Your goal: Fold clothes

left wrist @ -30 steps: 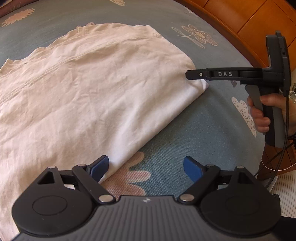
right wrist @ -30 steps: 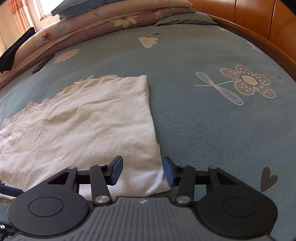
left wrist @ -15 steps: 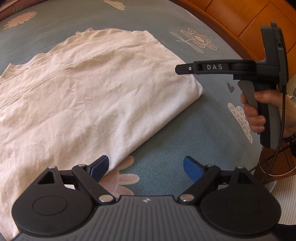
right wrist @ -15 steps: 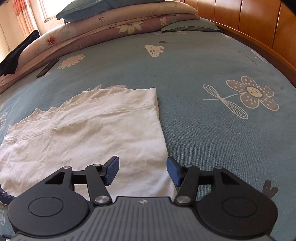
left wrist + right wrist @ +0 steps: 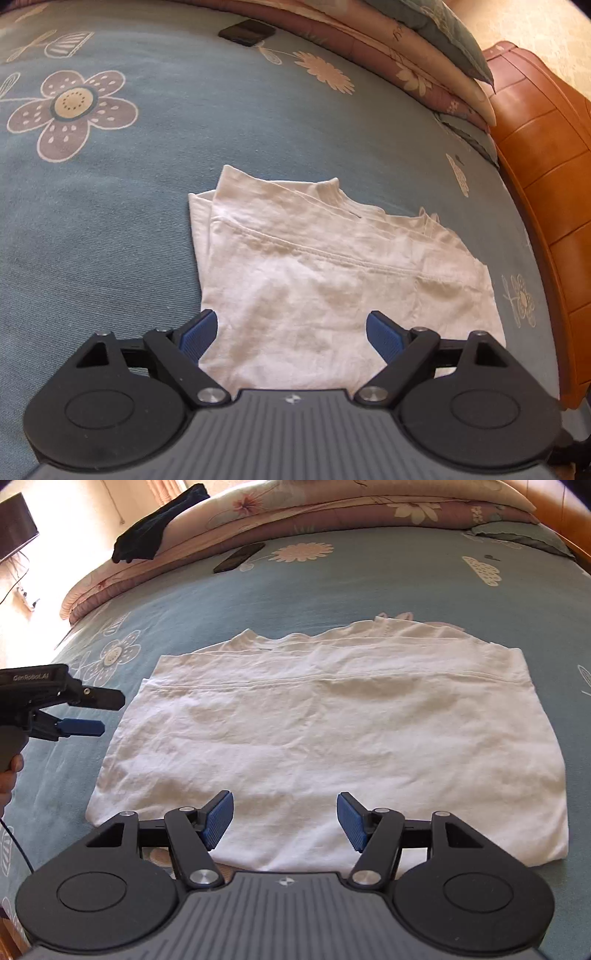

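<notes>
White cotton, creased and already doubled over, the shirt [image 5: 325, 734] lies flat on the blue flowered bedspread [image 5: 332, 587], a broad rectangle with its stitched hem running across the side farther from both cameras and its collar edge peeking out beyond that. A dark phone [image 5: 239, 556] rests on the bedspread well beyond the shirt, toward the stacked quilts [image 5: 332, 509], and a dark garment [image 5: 155, 528] is draped over those quilts.

Neither gripper has cloth in it. The right gripper [image 5: 285, 821] hangs over the shirt's near edge, its jaws having just been opening, and nothing but air shows between the blue pads [image 5: 218, 819]. The left gripper [image 5: 291, 341], seen from its own camera, stands wide apart above the shirt's near left corner; from the right wrist view it sits just off the shirt's left edge [image 5: 83, 712], clear of the fabric, with a hand [image 5: 7, 779] on its handle.

My reading is that one fold is finished and the pair are lining up for the next (probably bringing one short end across to the other, though that is a guess from the shape). That calls for each gripper to drop to a corner on the same side of the shirt, pinch through every layer, then lift and carry together so the stack does not slide apart.
</notes>
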The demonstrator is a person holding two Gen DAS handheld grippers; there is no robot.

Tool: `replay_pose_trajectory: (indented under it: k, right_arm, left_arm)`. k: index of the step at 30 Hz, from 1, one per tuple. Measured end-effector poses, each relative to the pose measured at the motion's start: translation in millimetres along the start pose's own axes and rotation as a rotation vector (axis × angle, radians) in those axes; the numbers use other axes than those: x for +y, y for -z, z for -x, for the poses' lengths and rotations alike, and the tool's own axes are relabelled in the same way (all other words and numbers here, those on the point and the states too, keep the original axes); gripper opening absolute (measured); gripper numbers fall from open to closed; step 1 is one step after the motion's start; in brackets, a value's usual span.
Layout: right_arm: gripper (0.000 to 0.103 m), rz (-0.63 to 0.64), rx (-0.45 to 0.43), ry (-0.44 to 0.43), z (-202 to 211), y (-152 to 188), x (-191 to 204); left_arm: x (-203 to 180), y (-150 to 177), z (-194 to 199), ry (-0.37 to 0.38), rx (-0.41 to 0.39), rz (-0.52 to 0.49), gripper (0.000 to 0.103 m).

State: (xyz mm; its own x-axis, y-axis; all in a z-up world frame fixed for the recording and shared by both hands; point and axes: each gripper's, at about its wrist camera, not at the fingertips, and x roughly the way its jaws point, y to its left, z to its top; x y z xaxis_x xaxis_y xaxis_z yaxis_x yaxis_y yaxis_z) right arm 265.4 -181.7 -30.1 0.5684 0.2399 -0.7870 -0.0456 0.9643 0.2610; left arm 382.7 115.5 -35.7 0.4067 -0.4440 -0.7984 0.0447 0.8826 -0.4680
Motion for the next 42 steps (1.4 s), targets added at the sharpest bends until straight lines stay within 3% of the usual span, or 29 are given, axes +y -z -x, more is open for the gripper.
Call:
replay_pose_trajectory:
  k: [6, 11, 16, 27, 33, 42]
  right_arm:
    - [0.068, 0.074, 0.044, -0.068, -18.6, -7.6, 47.3]
    - [0.068, 0.103, 0.072, -0.074, -34.4, -15.2, 70.5]
    - [0.069, 0.069, 0.071, -0.077, -45.7, -27.6, 80.3]
    - [0.072, 0.046, 0.056, -0.063, -64.3, -51.2, 94.9]
    - [0.072, 0.042, 0.064, -0.052, -65.8, -53.7, 95.2]
    - [0.072, 0.030, 0.063, -0.050, -71.7, -59.1, 95.8]
  left_arm:
    - [67.0, -37.2, -29.4, 0.194, 0.056, 0.203, 0.088]
    - [95.5, -54.8, -58.3, 0.316, 0.087, 0.284, 0.088]
    - [104.6, -70.6, -76.9, 0.414, 0.108, 0.295, 0.090]
    - [83.6, -115.4, -109.8, 0.501, 0.191, 0.155, 0.092]
    - [71.4, -104.6, -104.8, 0.541, 0.257, 0.028, 0.092]
    - [48.3, -128.8, -128.3, 0.549, 0.238, -0.016, 0.091]
